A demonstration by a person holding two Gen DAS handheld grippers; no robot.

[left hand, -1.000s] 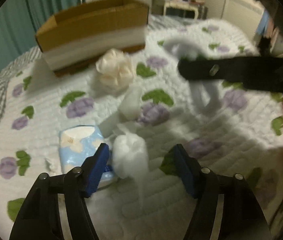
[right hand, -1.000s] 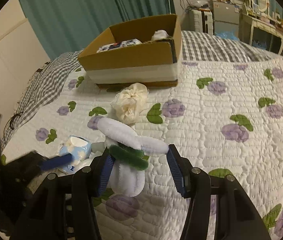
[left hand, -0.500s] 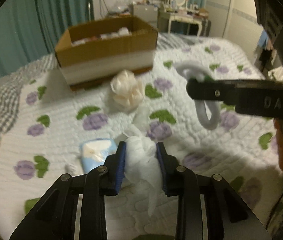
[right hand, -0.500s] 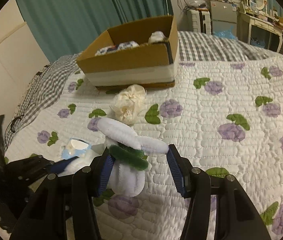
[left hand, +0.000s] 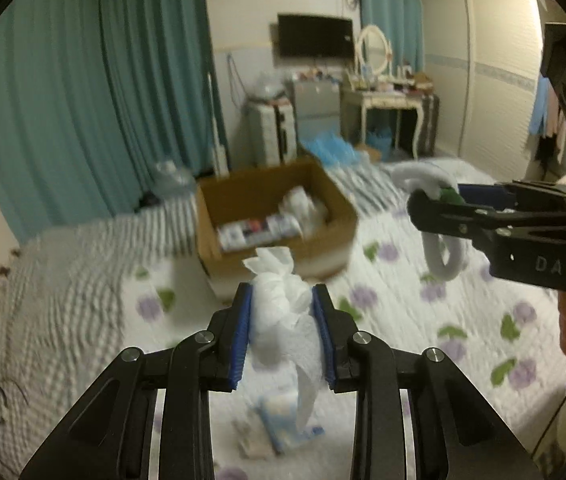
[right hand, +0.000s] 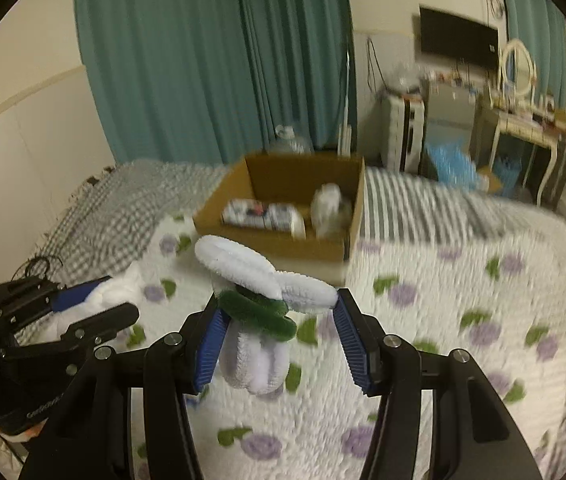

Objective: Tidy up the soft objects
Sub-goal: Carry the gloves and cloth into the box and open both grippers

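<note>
My left gripper [left hand: 283, 320] is shut on a white crumpled plastic bag [left hand: 281, 312] and holds it high above the bed. My right gripper [right hand: 277, 332] is shut on a white plush toy with a green band [right hand: 259, 312], also lifted; it shows at the right of the left wrist view [left hand: 439, 232]. An open cardboard box [left hand: 271, 216] stands on the bed ahead of both grippers and holds several soft packs; it also shows in the right wrist view [right hand: 287, 208]. My left gripper shows at the left of the right wrist view [right hand: 95, 300].
A blue tissue pack [left hand: 283, 420] lies on the flowered quilt [left hand: 423, 320] below my left gripper. Teal curtains, a dresser [left hand: 387, 108] and a wardrobe stand beyond the bed. A grey checked blanket [right hand: 115, 196] covers the bed's far left.
My left gripper closed on the white bag and lifted it off the quilt. Both grippers rose and now face the box from higher up. The cream ball is out of view.
</note>
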